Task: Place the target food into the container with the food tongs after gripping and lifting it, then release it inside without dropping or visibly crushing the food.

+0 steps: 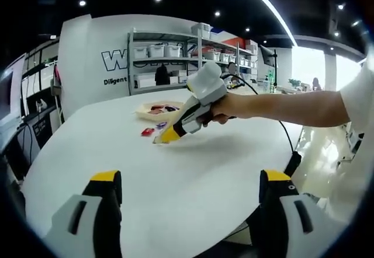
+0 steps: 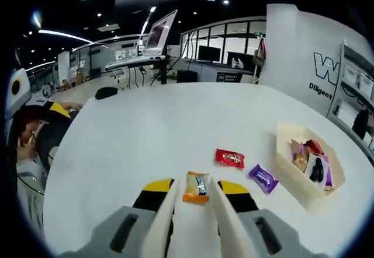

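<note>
- Squarely between the tong blades of the right gripper (image 2: 197, 197) lies the orange bar (image 2: 197, 187), a flat glossy wrapper with a dark label, flat on the table (image 2: 146, 129); the blades flank it without clearly touching, so the gripper stands open.
- Just beyond, a red packet (image 2: 229, 158) and a purple packet (image 2: 263, 178), both shiny and rectangular, lie apart from each other and from the bar.
- Near the purple packet sits the tray (image 2: 286, 153), pale, shallow and square-cornered, holding several wrapped sweets; their kinds are hard to make out.
- Round the packets the table is smooth, white and bare, its curved edge well off.
- From the left gripper view, the right gripper (image 1: 169, 134) points down at the table, held by a hand (image 1: 225, 109); the packets there are small and blurred.
- Low in that view the left gripper (image 1: 190, 202) holds nothing, jaws spread wide, their bases cut off.
</note>
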A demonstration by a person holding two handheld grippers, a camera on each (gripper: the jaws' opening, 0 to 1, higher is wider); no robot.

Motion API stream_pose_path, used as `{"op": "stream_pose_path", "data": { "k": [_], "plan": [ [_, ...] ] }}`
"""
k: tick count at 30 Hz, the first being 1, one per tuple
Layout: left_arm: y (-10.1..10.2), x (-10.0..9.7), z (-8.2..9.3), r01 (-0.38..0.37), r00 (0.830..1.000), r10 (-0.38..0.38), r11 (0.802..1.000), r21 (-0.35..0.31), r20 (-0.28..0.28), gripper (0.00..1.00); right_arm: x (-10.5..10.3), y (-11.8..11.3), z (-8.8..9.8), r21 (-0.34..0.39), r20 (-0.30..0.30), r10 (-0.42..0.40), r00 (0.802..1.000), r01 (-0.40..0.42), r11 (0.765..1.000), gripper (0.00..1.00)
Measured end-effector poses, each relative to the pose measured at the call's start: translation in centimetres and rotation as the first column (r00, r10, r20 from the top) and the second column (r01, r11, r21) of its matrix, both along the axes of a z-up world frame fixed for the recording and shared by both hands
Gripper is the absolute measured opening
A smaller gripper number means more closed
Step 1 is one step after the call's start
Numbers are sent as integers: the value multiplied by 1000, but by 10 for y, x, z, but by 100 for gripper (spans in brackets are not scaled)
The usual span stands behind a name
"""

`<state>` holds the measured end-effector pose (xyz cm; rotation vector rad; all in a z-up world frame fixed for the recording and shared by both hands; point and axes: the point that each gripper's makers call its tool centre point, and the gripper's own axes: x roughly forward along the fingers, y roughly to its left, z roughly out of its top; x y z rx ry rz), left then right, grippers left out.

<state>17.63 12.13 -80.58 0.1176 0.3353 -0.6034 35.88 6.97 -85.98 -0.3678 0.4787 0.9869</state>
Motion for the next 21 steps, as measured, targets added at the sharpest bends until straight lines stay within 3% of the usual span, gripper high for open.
{"op": "stream_pose_path", "data": {
  "k": [5, 6, 14, 19, 21],
  "plan": [
    [1, 0, 1, -2, 1000, 2, 1000, -3, 1, 96, 0, 0, 1, 3, 2, 3, 1000, -3, 1000, 20],
    [1, 1, 1, -3, 1000, 3, 1000, -3, 2, 96, 0, -3, -1, -50, 61, 42, 997, -39, 998, 20],
    [-2, 1, -1, 4, 1000, -4, 1000, -4, 0, 96, -6, -1, -4, -66, 84, 62, 995, -56, 996, 12],
    [-2, 1, -2, 3, 1000, -3, 1000, -4, -2, 96, -5, -3, -1, -56, 68, 49, 996, -45, 997, 12],
    [-1, 1, -2, 3, 1000, -3, 1000, -4, -1, 96, -6, -3, 4, -17, 49, 42, 998, -42, 999, 12]
  ]
}}
